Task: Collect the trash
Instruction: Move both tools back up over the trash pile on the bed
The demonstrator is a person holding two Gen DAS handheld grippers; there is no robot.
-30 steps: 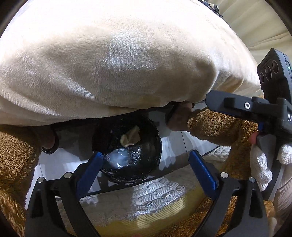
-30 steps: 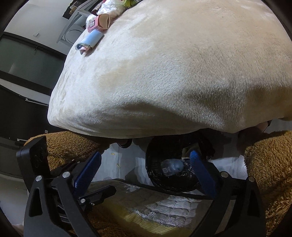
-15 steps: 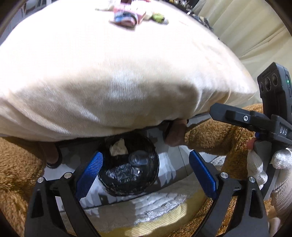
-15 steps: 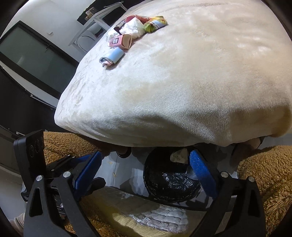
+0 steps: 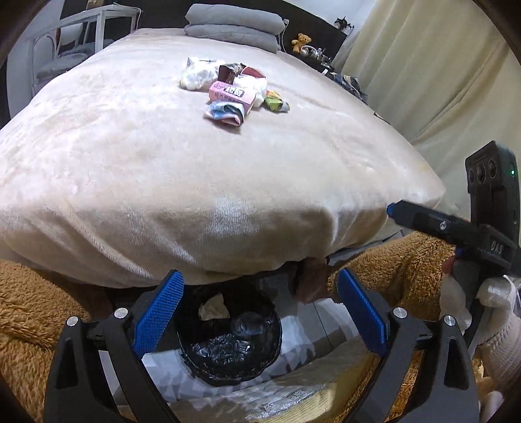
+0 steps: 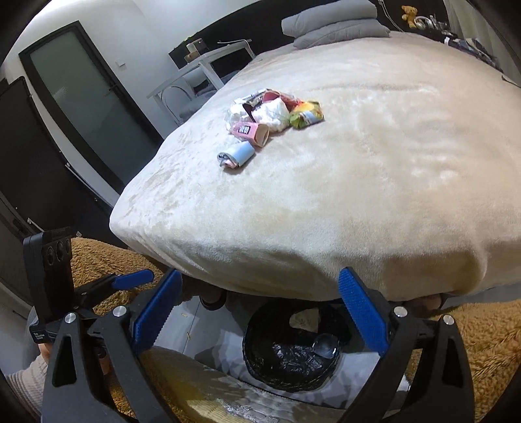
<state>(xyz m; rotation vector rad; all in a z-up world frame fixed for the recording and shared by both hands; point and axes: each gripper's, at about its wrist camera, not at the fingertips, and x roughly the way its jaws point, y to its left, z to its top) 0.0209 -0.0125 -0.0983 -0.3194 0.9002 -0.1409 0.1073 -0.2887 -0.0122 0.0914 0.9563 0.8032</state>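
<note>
My left tool (image 5: 260, 312) gapes empty over black-lined bin (image 5: 228, 354); paper scrap, clear bottle inside. Trash pile (image 5: 232, 88) on bed (image 5: 195, 182) ahead. Right tool (image 5: 456, 227) beside.

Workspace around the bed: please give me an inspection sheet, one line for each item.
Surface: cream blanket covering the bed.
Job's things: trash pile on the blanket; black-lined bin on the floor below the bed edge, holding crumpled paper and a clear plastic piece.
Clutter: grey pillows, teddy bear.
Grippers: left claw open, empty; right claw open, empty.
Cables: nothing seen.
Surroundings: dark door, white table, curtain, brown fluffy rug.
</note>
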